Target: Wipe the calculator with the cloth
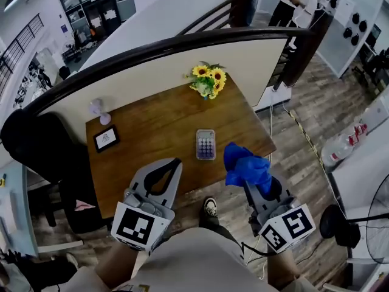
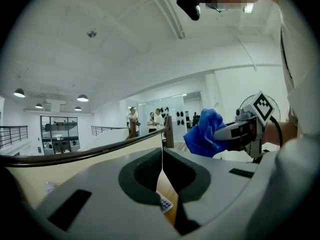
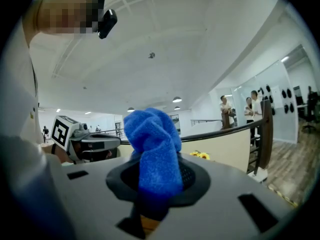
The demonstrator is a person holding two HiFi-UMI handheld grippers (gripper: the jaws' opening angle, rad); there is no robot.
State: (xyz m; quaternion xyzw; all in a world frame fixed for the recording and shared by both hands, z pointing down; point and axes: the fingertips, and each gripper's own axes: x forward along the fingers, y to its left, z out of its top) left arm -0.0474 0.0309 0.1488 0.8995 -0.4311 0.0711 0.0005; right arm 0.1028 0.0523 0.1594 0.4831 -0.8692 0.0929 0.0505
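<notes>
Well, my left tongs hover at the near edge of the worktop, pressed together with nothing between them. Just to their right, the calculator lies flat on the wood, untouched. Further right, my right tongs are clamped on the bunched blue cloth, clear of the calculator.

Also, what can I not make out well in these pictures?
Calculator: keys too small in the head view; the left gripper hides all but a corner in its own view.
Small frame: print too small, head view.
Cloth: lower end hidden inside the right gripper, right gripper view.
</notes>
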